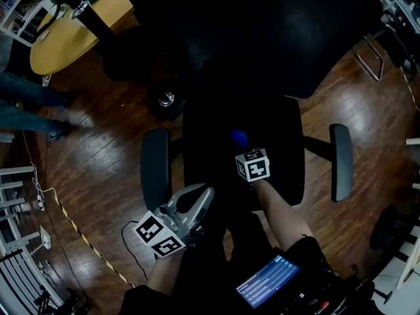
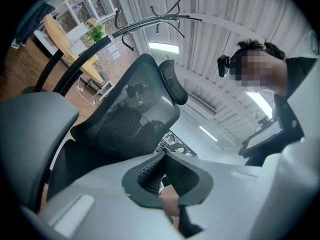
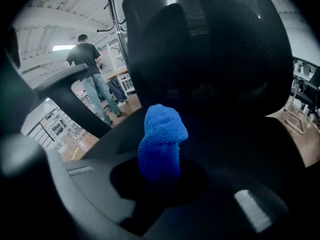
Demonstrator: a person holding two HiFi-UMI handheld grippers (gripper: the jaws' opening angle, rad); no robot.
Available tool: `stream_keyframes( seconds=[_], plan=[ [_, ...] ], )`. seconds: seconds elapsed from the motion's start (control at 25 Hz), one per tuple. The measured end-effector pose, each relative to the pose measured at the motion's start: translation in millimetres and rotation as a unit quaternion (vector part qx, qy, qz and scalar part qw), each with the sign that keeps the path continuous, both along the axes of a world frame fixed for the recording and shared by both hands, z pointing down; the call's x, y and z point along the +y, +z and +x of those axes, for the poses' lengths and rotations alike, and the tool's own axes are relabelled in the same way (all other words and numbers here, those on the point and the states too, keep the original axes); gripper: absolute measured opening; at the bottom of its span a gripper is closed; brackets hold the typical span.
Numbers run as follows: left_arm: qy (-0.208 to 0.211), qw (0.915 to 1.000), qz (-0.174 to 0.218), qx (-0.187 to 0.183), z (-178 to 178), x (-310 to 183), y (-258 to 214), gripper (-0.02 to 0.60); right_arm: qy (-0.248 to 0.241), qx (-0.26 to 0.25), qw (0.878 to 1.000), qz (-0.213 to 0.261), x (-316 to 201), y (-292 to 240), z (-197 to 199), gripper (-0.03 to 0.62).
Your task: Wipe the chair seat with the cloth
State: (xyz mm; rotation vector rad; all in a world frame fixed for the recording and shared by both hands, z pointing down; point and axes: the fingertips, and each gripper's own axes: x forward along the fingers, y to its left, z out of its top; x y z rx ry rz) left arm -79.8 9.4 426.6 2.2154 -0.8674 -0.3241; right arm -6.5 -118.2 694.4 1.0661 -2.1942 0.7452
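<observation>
Over the chair seat point(image 1: 279, 151), blue cloth point(image 3: 162, 139) in right gripper point(image 1: 243, 147).

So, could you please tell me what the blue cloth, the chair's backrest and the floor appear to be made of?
The cloth looks like soft microfibre or terry: fuzzy, matte pile. The backrest appears to be black woven mesh, its fine grid see-through. The floor looks like glossy wood or wood-look planks, showing seams and grain.

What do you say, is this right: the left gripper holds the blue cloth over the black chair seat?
Wrong side: the right gripper holds the blue cloth over the black chair seat, as the right gripper view shows.
</observation>
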Motion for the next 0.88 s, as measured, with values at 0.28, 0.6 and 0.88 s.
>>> stream_keyframes(
  seconds=[0.28,0.6,0.88],
  plan=[
    [-0.010,0.9999,-0.002,-0.004,-5,9,0,0.005,-0.103,-0.048,0.993,-0.044,60,9,-131,0.037],
    [-0.020,0.9998,-0.001,-0.002,-12,8,4,0.005,-0.115,-0.015,0.993,-0.016,63,26,-108,0.037],
    [-0.013,0.9999,0.001,-0.011,-3,5,4,0.005,-0.015,0.056,0.998,-0.031,40,49,20,0.037]
  ],
)
